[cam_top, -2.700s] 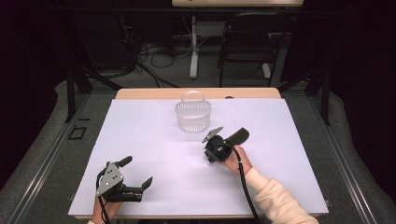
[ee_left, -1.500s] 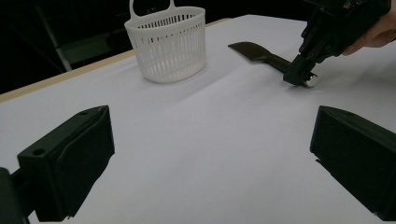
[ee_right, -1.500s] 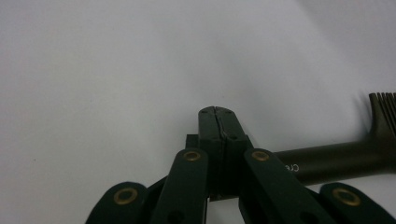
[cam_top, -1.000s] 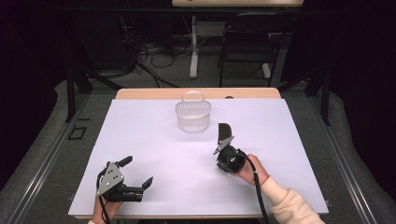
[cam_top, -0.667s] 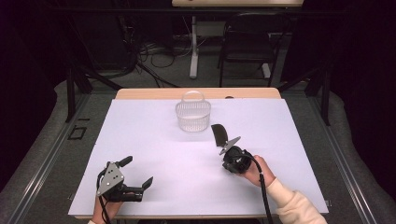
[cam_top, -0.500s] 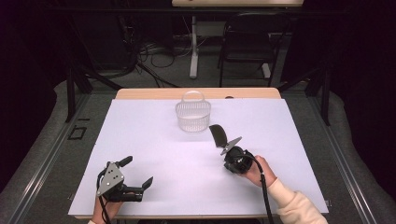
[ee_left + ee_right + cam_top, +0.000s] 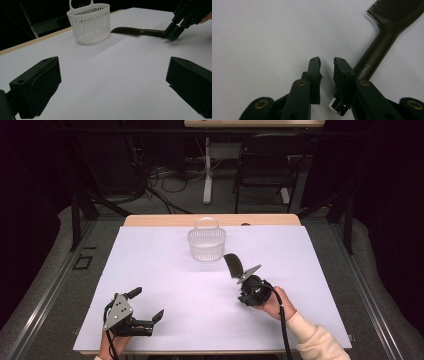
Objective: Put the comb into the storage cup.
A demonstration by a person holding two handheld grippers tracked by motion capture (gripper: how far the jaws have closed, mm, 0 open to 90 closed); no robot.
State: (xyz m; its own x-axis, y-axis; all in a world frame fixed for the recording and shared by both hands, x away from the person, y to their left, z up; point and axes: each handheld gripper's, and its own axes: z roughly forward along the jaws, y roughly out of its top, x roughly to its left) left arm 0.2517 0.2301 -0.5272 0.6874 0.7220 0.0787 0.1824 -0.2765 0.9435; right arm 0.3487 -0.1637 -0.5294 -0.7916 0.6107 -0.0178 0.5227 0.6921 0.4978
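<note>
A black comb (image 7: 232, 264) lies flat on the white table, its teeth toward the white basket (image 7: 206, 245). My right gripper (image 7: 245, 279) sits at the comb's handle end. Its jaws have just been opening and now stand a little apart. In the right gripper view the handle (image 7: 372, 60) runs under the right jaw and its chrome cap (image 7: 337, 107) shows low in the gap, with the pads off it. My left gripper (image 7: 146, 304) rests near the front left edge, open wide and holding nothing. The left gripper view also shows the comb (image 7: 135, 31) and the basket (image 7: 90, 22).
The table (image 7: 160, 270) is covered in a white sheet with a wooden strip along its far edge. The basket stands at the back centre. Beyond the table are a chair (image 7: 265, 165), cables and dark floor.
The right hand carried the comb rightward and back from the basket, turning it, and brought it down onto the table. Its jaws have parted off the handle. The left gripper has not moved.
</note>
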